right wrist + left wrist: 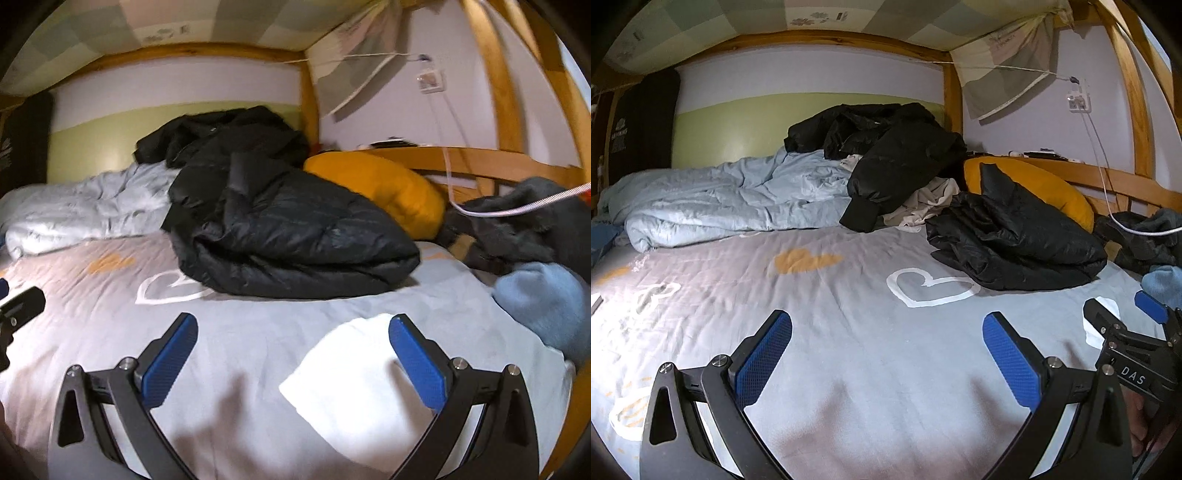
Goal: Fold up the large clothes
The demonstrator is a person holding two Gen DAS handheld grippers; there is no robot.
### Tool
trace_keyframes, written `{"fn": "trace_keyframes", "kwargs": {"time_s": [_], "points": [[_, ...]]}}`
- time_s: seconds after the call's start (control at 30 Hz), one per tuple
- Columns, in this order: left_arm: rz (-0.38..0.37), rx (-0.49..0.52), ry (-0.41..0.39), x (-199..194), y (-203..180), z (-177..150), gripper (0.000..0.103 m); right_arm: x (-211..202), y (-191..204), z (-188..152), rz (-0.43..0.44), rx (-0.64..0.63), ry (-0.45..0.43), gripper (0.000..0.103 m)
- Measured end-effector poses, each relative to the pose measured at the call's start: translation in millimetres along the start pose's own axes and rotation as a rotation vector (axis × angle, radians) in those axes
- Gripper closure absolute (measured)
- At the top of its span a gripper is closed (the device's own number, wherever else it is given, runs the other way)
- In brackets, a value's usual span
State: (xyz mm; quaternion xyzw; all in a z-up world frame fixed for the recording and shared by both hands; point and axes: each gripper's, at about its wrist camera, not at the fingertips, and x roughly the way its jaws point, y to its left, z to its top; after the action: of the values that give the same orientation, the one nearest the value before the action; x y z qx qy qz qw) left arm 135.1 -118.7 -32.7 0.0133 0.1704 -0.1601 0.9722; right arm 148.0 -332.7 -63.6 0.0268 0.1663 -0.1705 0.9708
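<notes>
So the bed sheet [849, 295] takes up most of the room here, grey with heart prints, pretty bare in the near half; far left there's a crumpled light blue duvet [720, 195] pushed back against the green wall. On top of its right end sits a heap of black coats [886, 147], with some white fabric [931, 203] poking out underneath. The folded black puffer jacket [295, 243] lies right of centre on the sheet, partly leaning on an orange pillow [388, 184] behind it; further right there's a dark grey garment [517, 221] with a white cable [509, 212] draped over it, plus a pale blue knit thing [546, 302] at the near right. Both tongs hover low over the sheet, nothing in them; left gripper [886, 350] has its jaws spread wide over bare sheet; right gripper [293, 350] is equally wide apart, its right finger over a white patch [351, 380] on the sheet.
</notes>
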Motion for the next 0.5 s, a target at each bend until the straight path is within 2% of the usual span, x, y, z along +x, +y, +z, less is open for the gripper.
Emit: {"fn": "trace_keyframes", "kwargs": {"time_s": [0.5], "points": [[0.033,0.047,-0.022,-4.9,-8.8,-1.1,0.0,1.0,3.9,0.3,0.026,-0.007,0.017,0.0]]}}
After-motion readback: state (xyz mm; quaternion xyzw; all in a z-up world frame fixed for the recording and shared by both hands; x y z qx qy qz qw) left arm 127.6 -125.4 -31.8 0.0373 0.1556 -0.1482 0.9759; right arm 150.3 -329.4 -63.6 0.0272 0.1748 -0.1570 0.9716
